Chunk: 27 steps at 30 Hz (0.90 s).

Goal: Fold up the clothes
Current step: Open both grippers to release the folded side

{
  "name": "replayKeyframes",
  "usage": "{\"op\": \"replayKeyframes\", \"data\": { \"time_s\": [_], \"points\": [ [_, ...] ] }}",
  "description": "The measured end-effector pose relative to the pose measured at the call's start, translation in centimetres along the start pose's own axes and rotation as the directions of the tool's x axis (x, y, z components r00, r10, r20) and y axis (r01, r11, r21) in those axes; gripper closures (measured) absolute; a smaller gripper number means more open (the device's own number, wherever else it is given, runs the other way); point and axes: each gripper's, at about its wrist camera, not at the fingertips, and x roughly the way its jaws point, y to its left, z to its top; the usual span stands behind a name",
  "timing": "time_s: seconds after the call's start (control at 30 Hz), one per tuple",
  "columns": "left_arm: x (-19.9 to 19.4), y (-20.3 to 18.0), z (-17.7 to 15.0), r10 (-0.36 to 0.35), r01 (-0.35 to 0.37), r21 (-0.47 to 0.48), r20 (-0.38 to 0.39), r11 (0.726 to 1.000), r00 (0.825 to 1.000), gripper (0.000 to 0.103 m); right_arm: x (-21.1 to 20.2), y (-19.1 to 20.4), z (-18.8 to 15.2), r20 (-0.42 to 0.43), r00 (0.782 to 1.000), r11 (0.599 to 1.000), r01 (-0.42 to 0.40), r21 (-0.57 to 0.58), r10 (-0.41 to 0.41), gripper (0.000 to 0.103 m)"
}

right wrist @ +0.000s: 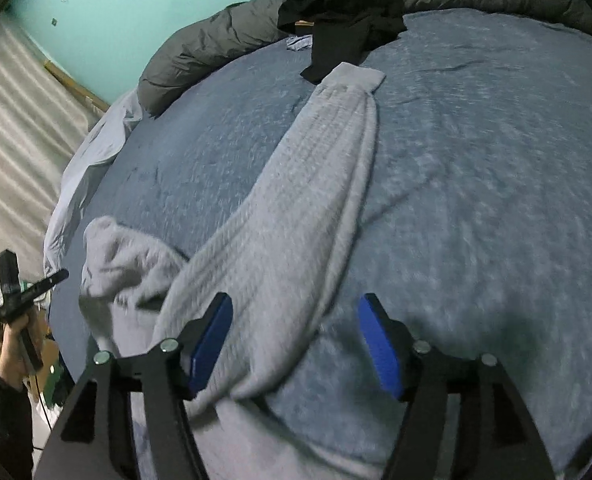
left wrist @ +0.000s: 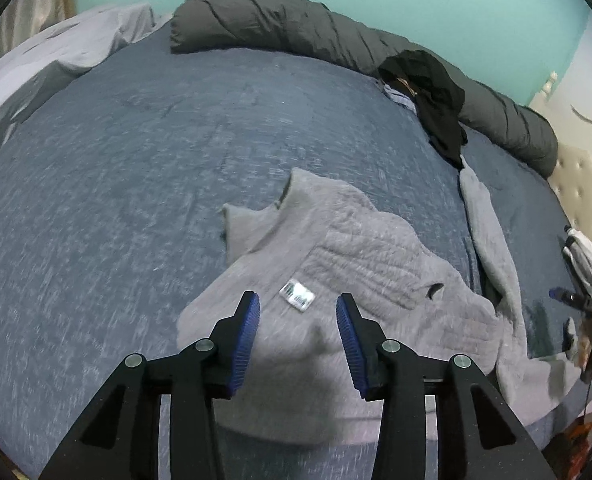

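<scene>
The grey sweater, sprawled on the near side of the bed, is judged soft, limp and light – best pinched at a hem or sleeve edge – while the left gripper and right gripper are held spread, empty, above it.

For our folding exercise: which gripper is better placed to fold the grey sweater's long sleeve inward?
Probably right: the right gripper hangs open over the sleeve; the left gripper sits over the sweater body.
</scene>
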Motion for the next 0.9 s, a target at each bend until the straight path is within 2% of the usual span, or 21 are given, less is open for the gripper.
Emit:
{"op": "replayKeyframes", "data": {
  "time_s": [0.27,0.43,0.5,0.57,0.6,0.63,0.67,0.9],
  "points": [
    [1.7,-1.9,3.1,-0.018,0.017,0.035,0.020,0.999,1.000,0.053,5.8,0.8,5.0,-0.038,0.997,0.998,0.062,0.022,-0.061,0.030],
    [2.5,-3.0,4.1,-0.032,0.031,0.063,0.020,0.998,0.999,0.053,9.6,1.2,5.7,-0.091,0.989,0.993,0.116,-0.010,-0.116,0.030],
    [2.8,-3.4,4.3,-0.038,0.036,0.070,0.016,0.997,0.999,0.053,10.4,1.5,5.3,-0.101,0.986,0.991,0.126,-0.037,-0.129,0.042],
    [3.1,-3.7,4.3,-0.038,0.037,0.079,0.009,0.996,0.999,0.053,10.8,1.7,4.9,-0.102,0.985,0.988,0.136,-0.068,-0.143,0.073],
    [3.2,-3.8,4.2,-0.036,0.035,0.084,0.006,0.996,0.999,0.053,10.6,1.8,4.6,-0.095,0.985,0.987,0.139,-0.081,-0.147,0.080],
    [3.3,-3.9,4.1,-0.034,0.033,0.086,0.004,0.996,0.999,0.053,10.3,1.7,4.4,-0.085,0.986,0.987,0.136,-0.086,-0.144,0.092],
    [3.4,-3.9,4.1,-0.032,0.032,0.087,0.001,0.996,0.999,0.053,9.8,1.7,4.3,-0.071,0.988,0.987,0.133,-0.090,-0.140,0.097],
    [2.3,-4.1,3.6,-0.021,0.022,0.082,-0.009,0.996,1.000,0.053,0.6,1.2,3.0,0.082,0.990,0.986,0.125,-0.109,-0.116,0.099]
  ]
}}
